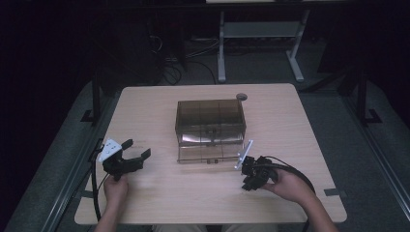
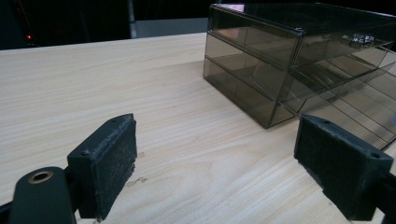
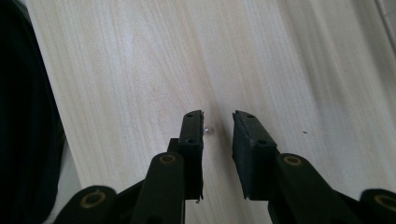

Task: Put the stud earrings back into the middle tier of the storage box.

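A smoked clear drawer box (image 1: 210, 123) stands in the middle of the wooden table (image 1: 159, 104), its lowest drawer (image 1: 208, 153) pulled out toward me. The left gripper view has the drawer box (image 2: 280, 56) ahead on the right. My left gripper (image 1: 137, 149) rests left of the box, open wide with nothing between its pads (image 2: 112, 163). My right gripper (image 1: 250, 180) is tipped down at the table, right of the drawer's front. In its own view the right gripper (image 3: 218, 115) is open by a narrow gap, and a tiny shiny bead-like thing (image 3: 208, 130) lies on the wood by one jaw.
A small round grommet (image 1: 241, 96) sits at the table's far edge behind the box. Cables trail from both grippers toward the near edge. Beyond the table stand a white desk frame (image 1: 222, 48) and dark floor.
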The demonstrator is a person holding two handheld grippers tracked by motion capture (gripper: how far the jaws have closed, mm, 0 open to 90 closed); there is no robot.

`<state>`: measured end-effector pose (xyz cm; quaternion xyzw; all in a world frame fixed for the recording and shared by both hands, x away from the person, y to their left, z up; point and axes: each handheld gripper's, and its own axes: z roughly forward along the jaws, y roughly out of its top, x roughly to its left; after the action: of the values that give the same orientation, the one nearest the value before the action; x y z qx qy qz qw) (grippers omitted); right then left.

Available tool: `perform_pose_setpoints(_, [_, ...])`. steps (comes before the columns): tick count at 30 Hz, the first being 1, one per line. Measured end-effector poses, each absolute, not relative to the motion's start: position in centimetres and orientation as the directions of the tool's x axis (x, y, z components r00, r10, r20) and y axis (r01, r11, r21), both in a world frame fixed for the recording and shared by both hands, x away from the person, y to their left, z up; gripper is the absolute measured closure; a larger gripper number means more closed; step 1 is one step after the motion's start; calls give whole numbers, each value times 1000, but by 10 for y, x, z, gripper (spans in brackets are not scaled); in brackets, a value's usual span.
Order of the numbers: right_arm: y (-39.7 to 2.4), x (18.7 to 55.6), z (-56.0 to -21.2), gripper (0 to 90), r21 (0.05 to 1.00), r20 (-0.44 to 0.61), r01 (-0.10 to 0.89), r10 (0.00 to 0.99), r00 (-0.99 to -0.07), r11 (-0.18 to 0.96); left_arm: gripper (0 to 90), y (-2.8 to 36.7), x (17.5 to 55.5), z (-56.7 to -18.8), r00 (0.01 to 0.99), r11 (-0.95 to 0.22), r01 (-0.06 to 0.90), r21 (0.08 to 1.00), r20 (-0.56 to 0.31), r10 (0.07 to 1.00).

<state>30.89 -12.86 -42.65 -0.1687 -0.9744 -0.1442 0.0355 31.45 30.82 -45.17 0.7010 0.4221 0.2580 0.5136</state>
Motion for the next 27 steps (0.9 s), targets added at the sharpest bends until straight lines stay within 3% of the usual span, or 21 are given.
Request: perform_pose_setpoints(27, [-117, 306, -438, 796, 205, 94, 296, 283, -955, 933, 128, 308, 315, -452, 510, -115, 327, 938, -72, 857])
